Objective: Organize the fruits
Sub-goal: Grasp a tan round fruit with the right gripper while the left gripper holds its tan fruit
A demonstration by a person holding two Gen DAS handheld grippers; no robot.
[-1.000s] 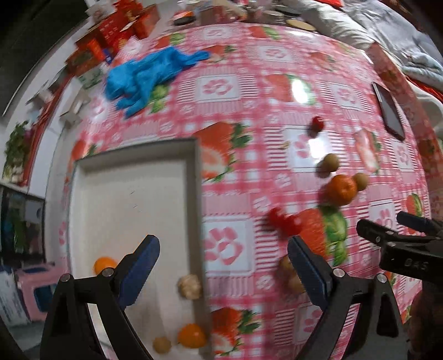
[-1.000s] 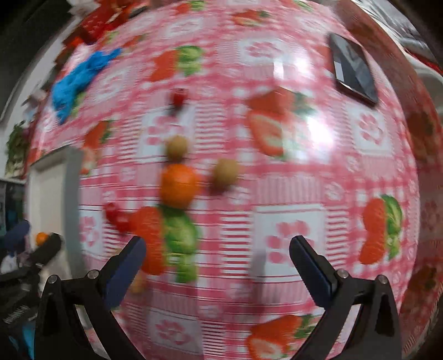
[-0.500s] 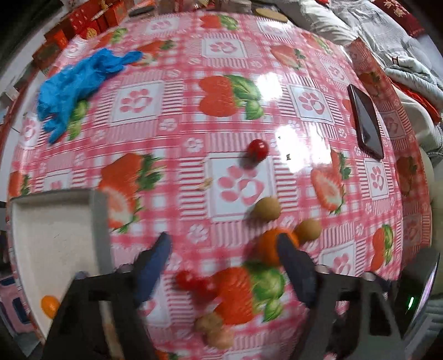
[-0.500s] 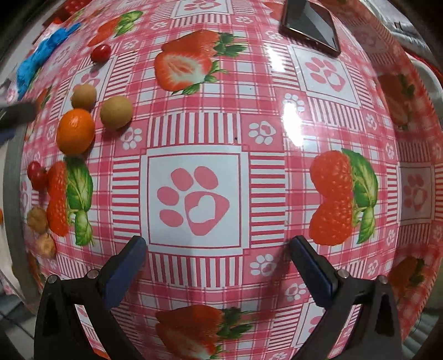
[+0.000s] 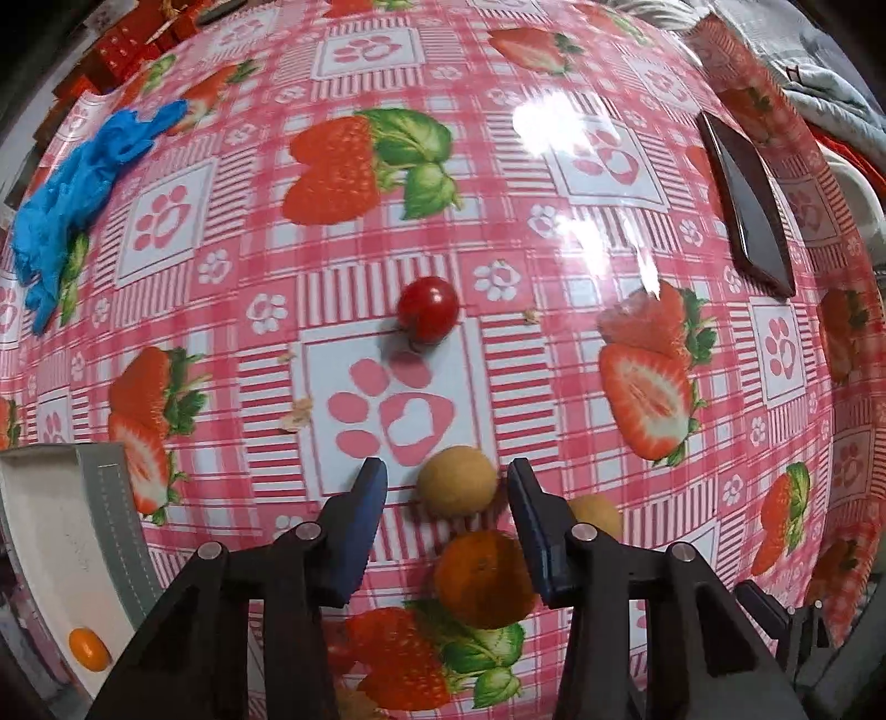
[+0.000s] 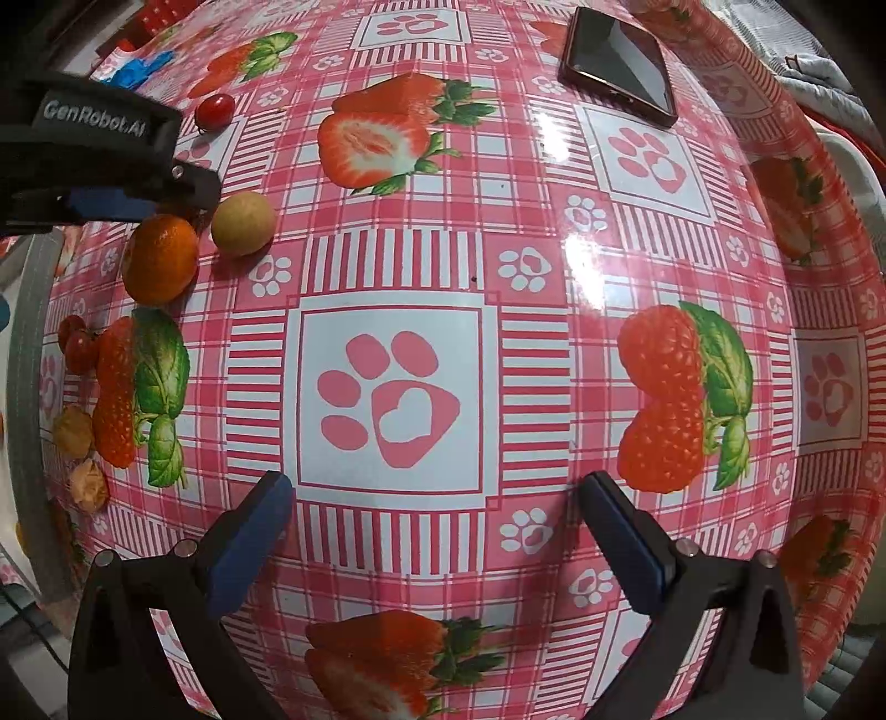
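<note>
A tan round fruit (image 5: pixel 457 482) lies on the strawberry-print tablecloth between the blue pads of my left gripper (image 5: pixel 447 483). Its jaws are closing, with small gaps still showing on both sides of the fruit. Just behind the pads sit a mandarin (image 5: pixel 482 579) and a second tan fruit (image 5: pixel 595 515). A cherry tomato (image 5: pixel 428 310) lies further out. The white tray (image 5: pixel 55 531) at the left holds a small orange fruit (image 5: pixel 87 649). My right gripper (image 6: pixel 440 498) hangs open over a bare paw print, well right of the mandarin (image 6: pixel 160 260).
A dark phone (image 5: pixel 747 205) lies at the far right, a blue glove (image 5: pixel 72 183) at the far left, red boxes (image 5: pixel 127 44) beyond it. In the right wrist view two cherry tomatoes (image 6: pixel 77 343) and wrinkled brown fruits (image 6: pixel 72 432) lie by the tray's rim (image 6: pixel 27 387).
My left gripper moved from above the tray across to the fruit cluster and sank, its jaws narrowing around the tan fruit. The right gripper shifted right over the cloth, then held still.
</note>
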